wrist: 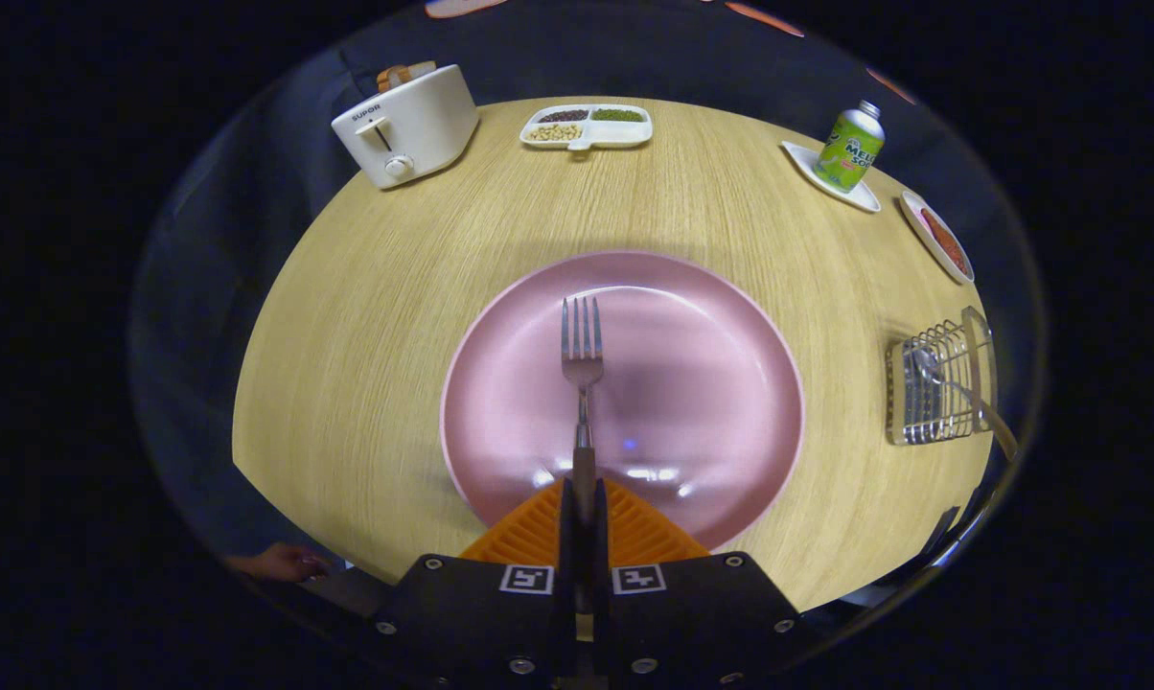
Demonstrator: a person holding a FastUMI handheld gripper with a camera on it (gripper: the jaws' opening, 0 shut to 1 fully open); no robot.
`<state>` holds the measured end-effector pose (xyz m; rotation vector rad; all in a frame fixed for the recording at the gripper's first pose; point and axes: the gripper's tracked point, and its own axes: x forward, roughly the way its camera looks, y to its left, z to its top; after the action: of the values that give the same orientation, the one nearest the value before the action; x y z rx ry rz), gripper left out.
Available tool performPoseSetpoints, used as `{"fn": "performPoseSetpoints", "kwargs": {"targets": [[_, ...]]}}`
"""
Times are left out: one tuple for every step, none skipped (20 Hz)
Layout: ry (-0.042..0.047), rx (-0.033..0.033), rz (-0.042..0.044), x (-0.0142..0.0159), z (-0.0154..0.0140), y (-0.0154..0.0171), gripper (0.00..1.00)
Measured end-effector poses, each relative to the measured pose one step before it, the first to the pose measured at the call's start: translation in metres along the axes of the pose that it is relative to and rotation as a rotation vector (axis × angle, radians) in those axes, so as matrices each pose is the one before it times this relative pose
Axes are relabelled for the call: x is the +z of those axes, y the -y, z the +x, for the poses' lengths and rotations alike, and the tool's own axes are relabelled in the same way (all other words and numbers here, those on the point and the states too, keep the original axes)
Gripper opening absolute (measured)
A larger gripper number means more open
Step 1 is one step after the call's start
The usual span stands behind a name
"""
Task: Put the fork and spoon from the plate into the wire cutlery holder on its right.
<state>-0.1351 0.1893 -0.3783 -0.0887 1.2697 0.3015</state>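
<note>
- Your gripper has its fingers clamped on the fork by the handle end. The tines point straight ahead, away from you, over the pink plate.
- Whether the fork is lifted clear or its tines rest on the plate cannot be told.
- A grip that far back leaves the tined end free, which suits dropping it into the holder.
- The wire cutlery holder stands at the bench's right edge, well apart from the plate. The spoon is already in it, handle slanting out toward the near right, so the fork is the last piece.
- Aim for the open side of the holder, away from that handle.
- The toaster, divided snack tray and soda can line the far edge of the bench, clear of your path.
</note>
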Motion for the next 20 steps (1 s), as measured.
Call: {"fn": "performPoseSetpoints", "kwargs": {"targets": [[0.01371, -0.01163, 0.00254, 0.00247, -0.00942, 0.01388, 0.08], [0.01338, -0.00896, 0.00962, 0.00348, -0.00816, 0.01238, 0.08], [0.01435, -0.00751, 0.01375, 0.00411, -0.00686, 0.0128, 0.08], [0.01774, -0.00514, 0.01976, 0.00453, -0.00666, 0.01236, 0.08], [0.01811, -0.00601, 0.01964, 0.00557, -0.007, 0.01227, 0.07], [0.01305, -0.00715, 0.01914, 0.00397, -0.00671, 0.01206, 0.07], [0.01227, -0.00652, 0.01481, 0.00387, -0.00642, 0.01094, 0.07], [0.01377, -0.01277, 0.01034, 0.00524, -0.00743, 0.01198, 0.07], [0.01181, -0.0155, 0.00623, 0.00406, -0.00764, 0.01362, 0.07], [0.01177, -0.01491, 0.00908, 0.00483, -0.00654, 0.0133, 0.07], [0.01005, -0.01485, 0.00957, 0.00526, -0.00589, 0.01234, 0.07], [0.00332, -0.01535, 0.0083, 0.00213, -0.00576, 0.01311, 0.07], [0.00091, -0.01532, 0.00816, 0.0022, -0.0034, 0.01257, 0.07], [-0.00461, -0.01407, 0.00719, 0.00011, -0.003, 0.01174, 0.07], [-0.00445, -0.01172, 0.00643, 0.00049, -0.00156, 0.01055, 0.07], [-0.01063, -0.01024, 0.00152, -0.00075, 0.00033, 0.00871, 0.07], [-0.01038, -0.01216, -0.00024, -0.00097, 0.00089, 0.00957, 0.07], [-0.01107, -0.01235, 0.00164, -0.00292, 0.00142, 0.00831, 0.07], [-0.01593, -0.00823, 0.0007, -0.00446, 0.00119, 0.00845, 0.07], [-0.01549, -0.00382, -0.0005, -0.00213, 0.00087, 0.00522, 0.07]]}}
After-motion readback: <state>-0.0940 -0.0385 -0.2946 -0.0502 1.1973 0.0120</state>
